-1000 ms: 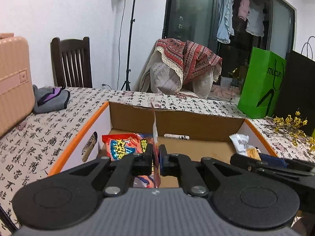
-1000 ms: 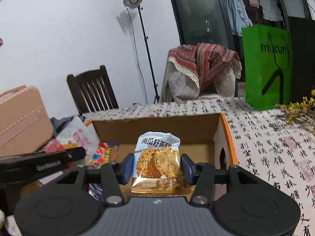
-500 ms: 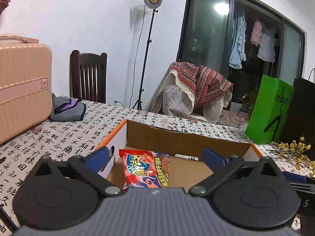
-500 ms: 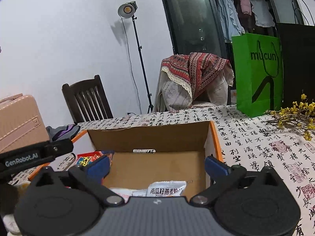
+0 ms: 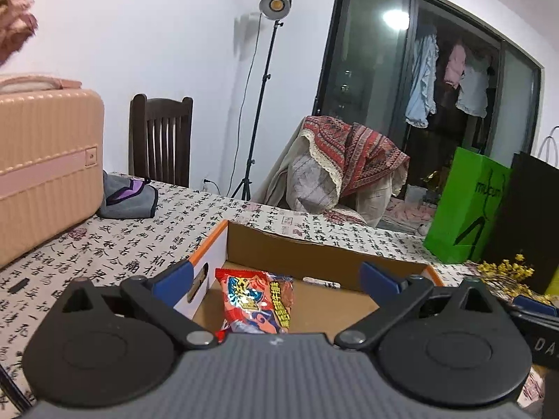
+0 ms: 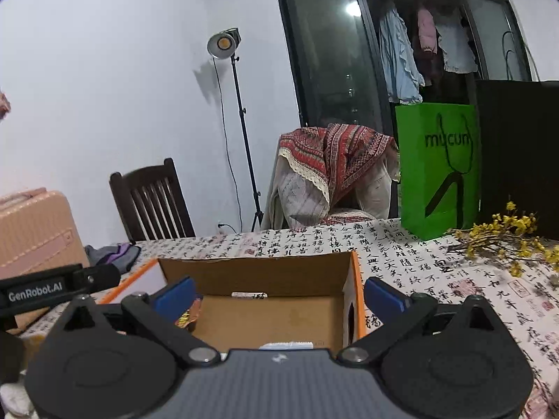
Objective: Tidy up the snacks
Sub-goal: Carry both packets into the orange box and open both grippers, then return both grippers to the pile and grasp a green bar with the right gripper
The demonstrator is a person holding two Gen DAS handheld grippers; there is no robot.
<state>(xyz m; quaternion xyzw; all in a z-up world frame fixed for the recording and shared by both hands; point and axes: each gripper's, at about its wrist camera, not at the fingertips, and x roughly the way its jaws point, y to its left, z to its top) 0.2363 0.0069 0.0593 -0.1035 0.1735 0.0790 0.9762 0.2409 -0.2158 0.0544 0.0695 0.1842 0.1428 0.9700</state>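
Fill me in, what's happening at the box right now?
Snacks are being sorted into the cardboard box on the table. Both hand-held grippers have just let go: the left gripper is open over the red snack packet lying inside the box, and the right gripper is open too, with only the top edge of a white packet visible beneath it. Neither holds anything.

Cardboard box point(image 5: 314, 255): open-top, brown inside, white outer walls w/ orange rim, sits on table.
Red snack pkt point(image 5: 256, 300): lies flat on box floor, left side.
White pkt point(image 6: 286, 345): only top edge visible, near wall of box.
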